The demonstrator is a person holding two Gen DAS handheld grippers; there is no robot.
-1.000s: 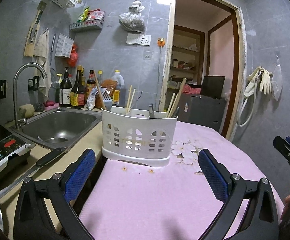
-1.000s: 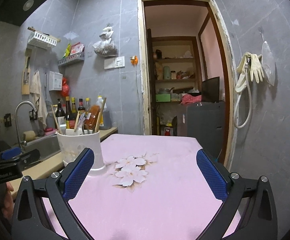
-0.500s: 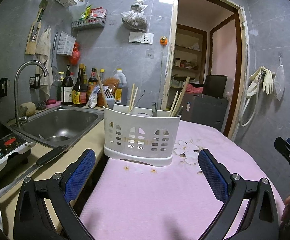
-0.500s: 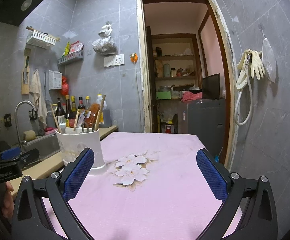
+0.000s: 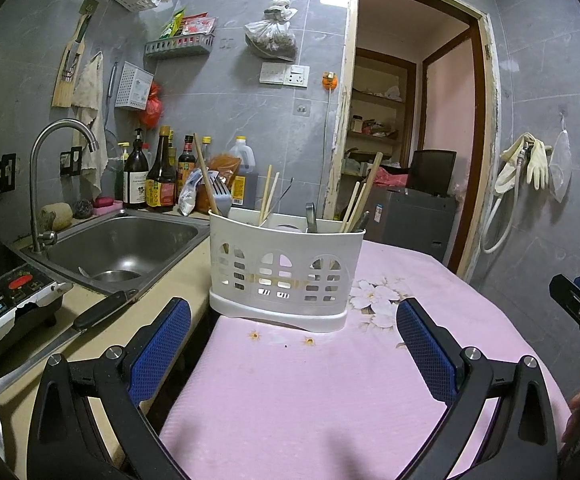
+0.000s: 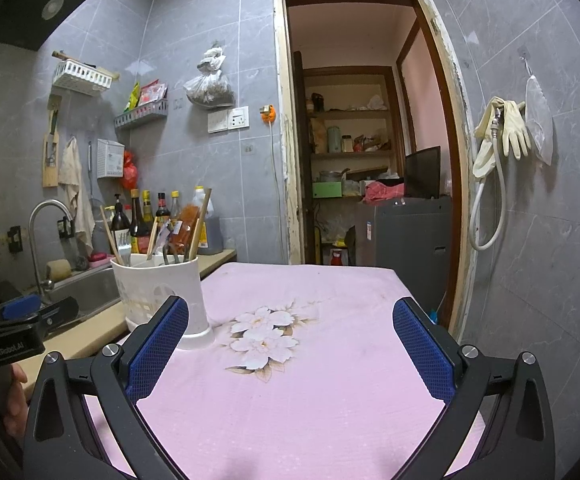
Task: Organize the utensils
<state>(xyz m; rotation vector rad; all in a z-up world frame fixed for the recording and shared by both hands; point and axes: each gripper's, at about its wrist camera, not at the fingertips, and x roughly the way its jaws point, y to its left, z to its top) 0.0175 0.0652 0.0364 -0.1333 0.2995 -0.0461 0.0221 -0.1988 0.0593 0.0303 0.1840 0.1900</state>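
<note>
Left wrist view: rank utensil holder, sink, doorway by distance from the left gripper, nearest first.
From the left gripper:
1. Utensil holder, straight ahead on the pink tablecloth.
2. Sink, ahead to the left, set in the counter.
3. Doorway, at the back, right of centre.

Grey tiled walls (image 6: pixel 529 220) enclose a steel sink (image 5: pixel 122 240), a pink-clothed table (image 6: pixel 309 380), and an open doorway (image 6: pixel 369 140).

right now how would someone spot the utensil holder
Find the pink cloth covering the table beside the sink. At its sink-side edge stands the utensil holder, a white plastic caddy with arched cut-outs, the only thing on the cloth, with chopsticks and a fork sticking up.
</note>
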